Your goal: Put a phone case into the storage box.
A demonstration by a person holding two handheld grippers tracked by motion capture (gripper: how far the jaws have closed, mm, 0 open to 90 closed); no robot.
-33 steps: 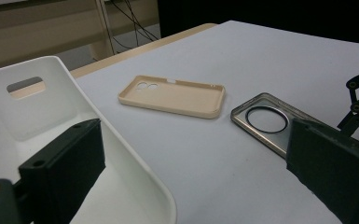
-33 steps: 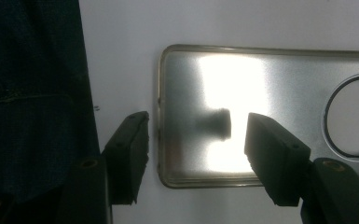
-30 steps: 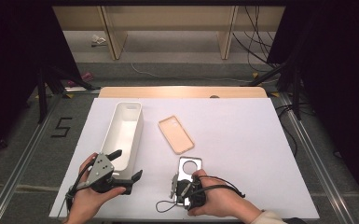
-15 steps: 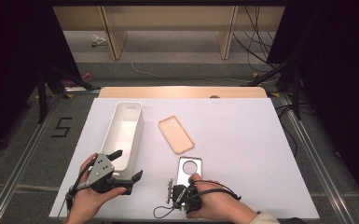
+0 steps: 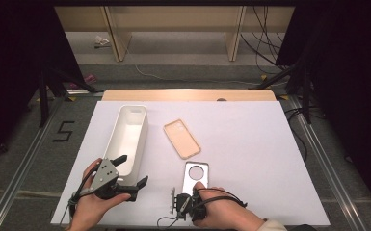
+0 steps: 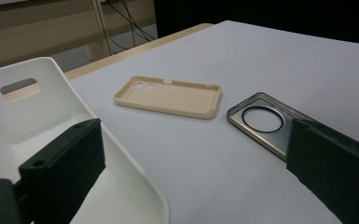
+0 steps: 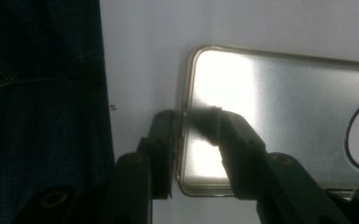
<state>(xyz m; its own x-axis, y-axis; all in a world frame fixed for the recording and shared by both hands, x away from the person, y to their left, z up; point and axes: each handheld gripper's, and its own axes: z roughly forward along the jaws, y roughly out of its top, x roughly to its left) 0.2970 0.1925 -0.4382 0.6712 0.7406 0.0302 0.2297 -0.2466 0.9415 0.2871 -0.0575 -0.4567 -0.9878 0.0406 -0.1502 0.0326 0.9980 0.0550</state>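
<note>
— Closing my right gripper [image 7: 198, 123] on the clear phone case [image 5: 195, 176] at the table's [image 5: 250, 144] near edge. Its jaws have just been narrowing, one outside the case's end rim, one inside, but I can't tell if they're pinching yet.

— And your left?

— Left gripper [image 5: 131, 171] hangs released, jaws wide, at the near end of the white bin [image 5: 130, 137], holding nothing.

— How far along?

— Barely started, I'd say. The clear case lies flat; the tan phone case [image 5: 181, 138] sits just beyond it toward the middle. The bin looks empty, so both cases are left.
</note>
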